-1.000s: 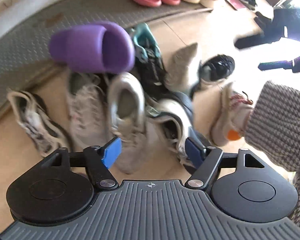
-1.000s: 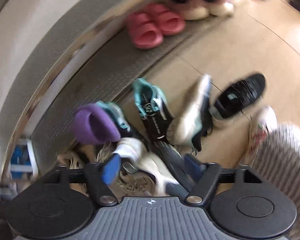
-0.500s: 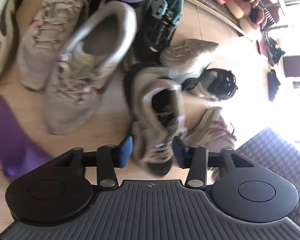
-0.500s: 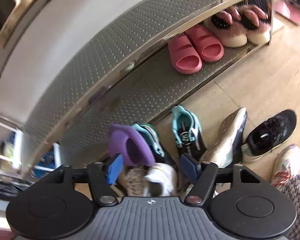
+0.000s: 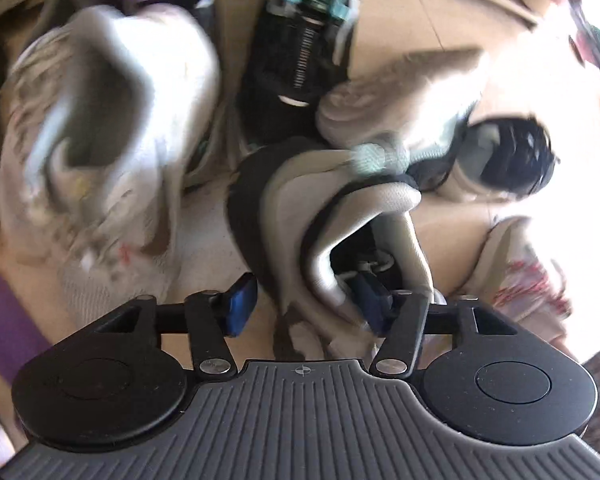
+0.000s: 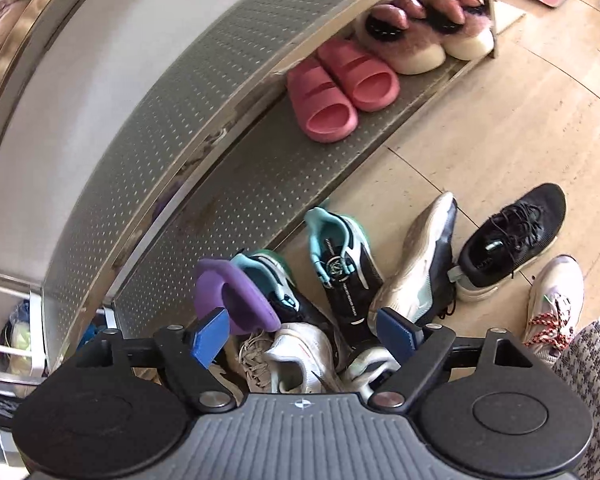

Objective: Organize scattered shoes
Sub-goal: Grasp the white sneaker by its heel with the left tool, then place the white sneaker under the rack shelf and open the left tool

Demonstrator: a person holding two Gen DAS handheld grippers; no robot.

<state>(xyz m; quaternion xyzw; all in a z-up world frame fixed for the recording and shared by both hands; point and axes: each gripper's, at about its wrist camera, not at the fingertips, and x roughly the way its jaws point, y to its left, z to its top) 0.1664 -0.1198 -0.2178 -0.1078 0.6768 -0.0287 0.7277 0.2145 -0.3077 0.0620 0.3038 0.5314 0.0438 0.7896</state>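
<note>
Scattered shoes lie on the wooden floor in front of a metal shoe rack (image 6: 240, 184). My left gripper (image 5: 307, 306) is low over a beige sneaker with a black sole (image 5: 300, 208). Its right finger sits inside the shoe's opening and its left finger outside the side wall, with a strip of floor showing beside the left pad. It is open. My right gripper (image 6: 302, 334) hangs open above the pile, holding nothing. A purple slipper (image 6: 236, 300) lies just beyond its left pad.
A white sneaker (image 5: 112, 128), teal-black sneakers (image 6: 340, 256), a tan sneaker on its side (image 6: 420, 264), a black sneaker (image 6: 512, 236) and a red-laced white one (image 6: 556, 304) crowd the floor. Pink slides (image 6: 340, 88) and fuzzy slippers (image 6: 420, 32) occupy the rack. Houndstooth clothing (image 6: 592, 380) is at right.
My left gripper has dropped closer to the beige sneaker, and its right finger now reaches into the opening. The right gripper has stayed open and barely shifted.
</note>
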